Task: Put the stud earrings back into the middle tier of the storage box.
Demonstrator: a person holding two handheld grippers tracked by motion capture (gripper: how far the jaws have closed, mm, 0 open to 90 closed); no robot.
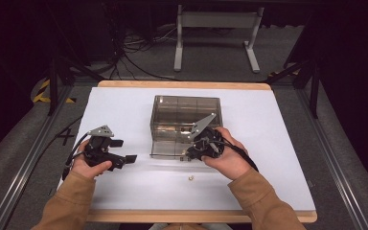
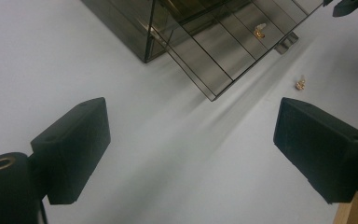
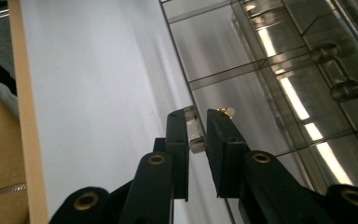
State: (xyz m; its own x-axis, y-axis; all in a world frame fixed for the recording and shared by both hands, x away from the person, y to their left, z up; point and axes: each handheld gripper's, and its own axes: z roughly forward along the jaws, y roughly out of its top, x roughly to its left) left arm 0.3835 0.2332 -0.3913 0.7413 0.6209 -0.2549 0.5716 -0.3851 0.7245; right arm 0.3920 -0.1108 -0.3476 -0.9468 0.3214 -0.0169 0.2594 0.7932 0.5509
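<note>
- Smoked clear drawer box (image 1: 186, 116): table (image 1: 124, 187) centre, its drawer (image 1: 170, 148) pulled out toward 6 o'clock.
- Right tongs (image 3: 196, 126): narrowly parted around the drawer's clear handle tab (image 3: 195, 135); contact unclear.
- Left tongs (image 1: 124, 151): spread wide, empty, at the box's 8 o'clock.
- Gold earring (image 1: 190, 178): on the table at the drawer's 6 o'clock; another (image 2: 259, 31) inside the drawer.

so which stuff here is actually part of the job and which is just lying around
In the job:
- smoky clear drawer box
- its pulled-out drawer, clear handle between the right gripper jaws
- small gold piece in the drawer
- small gold piece on the white table

Just lying about:
- left gripper, open and idle
- white frame beyond the table
- floor cables
</note>
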